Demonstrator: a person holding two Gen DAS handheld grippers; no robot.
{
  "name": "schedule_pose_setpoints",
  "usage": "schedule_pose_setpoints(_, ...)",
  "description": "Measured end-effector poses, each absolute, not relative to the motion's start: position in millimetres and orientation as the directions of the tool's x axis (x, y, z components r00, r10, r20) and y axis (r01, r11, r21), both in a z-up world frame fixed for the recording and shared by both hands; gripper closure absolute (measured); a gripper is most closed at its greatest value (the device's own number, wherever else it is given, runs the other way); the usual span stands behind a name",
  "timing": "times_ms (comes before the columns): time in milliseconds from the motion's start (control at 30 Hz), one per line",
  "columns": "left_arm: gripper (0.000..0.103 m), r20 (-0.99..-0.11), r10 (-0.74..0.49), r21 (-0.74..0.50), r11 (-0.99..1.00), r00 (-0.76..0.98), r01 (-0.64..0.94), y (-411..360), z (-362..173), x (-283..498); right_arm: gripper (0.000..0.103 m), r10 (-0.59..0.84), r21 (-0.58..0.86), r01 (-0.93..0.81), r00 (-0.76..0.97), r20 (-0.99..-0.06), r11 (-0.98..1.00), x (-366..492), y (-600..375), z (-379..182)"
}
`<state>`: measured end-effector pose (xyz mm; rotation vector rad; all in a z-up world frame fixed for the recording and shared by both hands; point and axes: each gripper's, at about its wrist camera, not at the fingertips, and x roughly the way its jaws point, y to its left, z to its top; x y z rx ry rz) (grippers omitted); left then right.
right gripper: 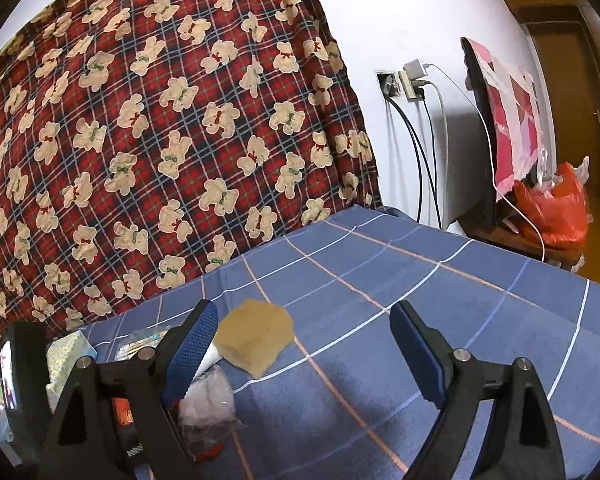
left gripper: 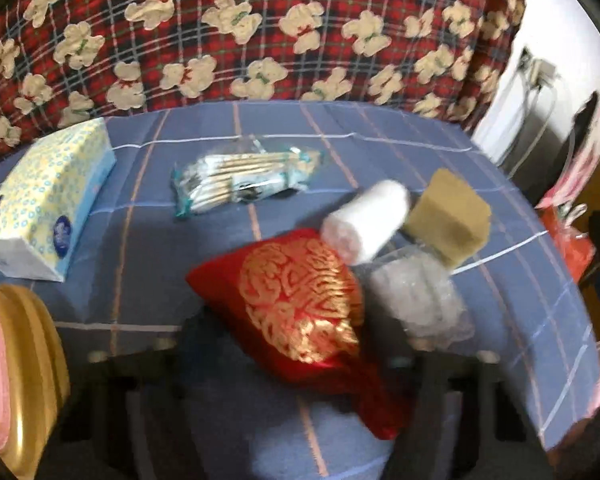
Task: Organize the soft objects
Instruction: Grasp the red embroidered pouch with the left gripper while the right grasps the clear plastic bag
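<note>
On the blue checked bed sheet (left gripper: 148,208) lie a red and gold embroidered pouch (left gripper: 296,300), a white roll (left gripper: 366,220), a tan sponge block (left gripper: 450,218), a crumpled clear plastic bag (left gripper: 416,296) and a packet of cotton swabs (left gripper: 244,176). My left gripper (left gripper: 296,364) is dark and blurred at the bottom of the left wrist view, with its fingers either side of the pouch's lower end; its state is unclear. My right gripper (right gripper: 304,320) is open and empty above the sheet, with the sponge (right gripper: 256,334) just right of its left finger.
A tissue box (left gripper: 44,200) sits at the left of the bed, a gold round tin (left gripper: 16,380) at the lower left. A red teddy-bear plaid blanket (right gripper: 140,140) rises behind. A side table with a red plastic bag (right gripper: 552,212), cables and a wall socket (right gripper: 408,80) stands right.
</note>
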<state>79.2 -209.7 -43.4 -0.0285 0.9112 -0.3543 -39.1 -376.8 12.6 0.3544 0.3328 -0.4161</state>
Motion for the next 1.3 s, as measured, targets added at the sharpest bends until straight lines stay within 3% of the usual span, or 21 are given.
schedule_pose_setpoints(100,0.079,-0.758,-0.348,-0.184,0.925,0.551,0.331,-210.0,-41.0,73.5,0.013,-0.331,0.273,0.448,0.862,-0.384,0.852,-39.6,-378.4,12.2)
schedule_pose_setpoints(133,0.082,-0.748,-0.358,-0.19,0.922,0.559,0.337,-207.9,-38.4,70.1,0.013,-0.329,0.277,0.448,0.862,-0.385,0.85,-39.8,-379.2,11.9)
schedule_pose_setpoints(400,0.086,-0.598,-0.415,-0.191,0.905,0.686,0.381,-175.0,-11.5,35.6,0.013,-0.284,0.329,0.438,0.86,-0.423,0.837,-35.6,-387.6,5.6)
schedule_pose_setpoints(700,0.086,-0.438,-0.394,-0.043,0.907,0.808,0.418,-159.1,11.7,1.1,0.013,-0.054,0.338,0.257,0.86,-0.508,0.905,-9.7,-369.0,-4.1)
schedule_pose_setpoints(833,0.086,-0.431,-0.395,-0.055,0.909,0.812,0.413,-150.2,11.8,0.9,0.013,0.01,0.204,0.155,0.773,-0.634,0.967,16.3,-339.8,-12.0)
schedule_pose_setpoints(1000,0.086,-0.427,-0.399,-0.065,0.909,0.811,0.413,-147.6,11.5,-0.9,0.013,0.03,0.141,0.114,0.665,-0.746,0.983,39.2,-326.2,-31.6)
schedule_pose_setpoints(1067,0.086,-0.431,-0.399,-0.066,0.909,0.81,0.413,-147.6,11.5,-1.5,0.018,0.027,0.141,0.133,0.627,-0.779,0.981,45.0,-330.0,-39.5)
schedule_pose_setpoints(1100,0.086,-0.43,-0.4,-0.065,0.908,0.809,0.414,-147.3,11.8,-1.7,0.032,0.027,0.145,0.134,0.635,-0.772,0.98,43.8,-331.2,-38.7)
schedule_pose_setpoints(1133,0.086,-0.428,-0.4,-0.064,0.908,0.81,0.415,-147.5,11.9,-1.5,0.036,0.019,0.138,0.139,0.636,-0.771,0.981,43.0,-331.7,-38.5)
schedule_pose_setpoints(1200,0.086,-0.426,-0.403,-0.06,0.906,0.81,0.419,-147.7,11.4,-2.5,0.054,0.005,0.125,0.144,0.636,-0.772,0.982,42.1,-332.7,-38.4)
schedule_pose_setpoints(1300,0.086,-0.418,-0.408,-0.061,0.904,0.812,0.423,-146.5,11.2,-4.9,0.061,0.015,0.142,0.144,0.646,-0.763,0.979,38.5,-335.8,-36.4)
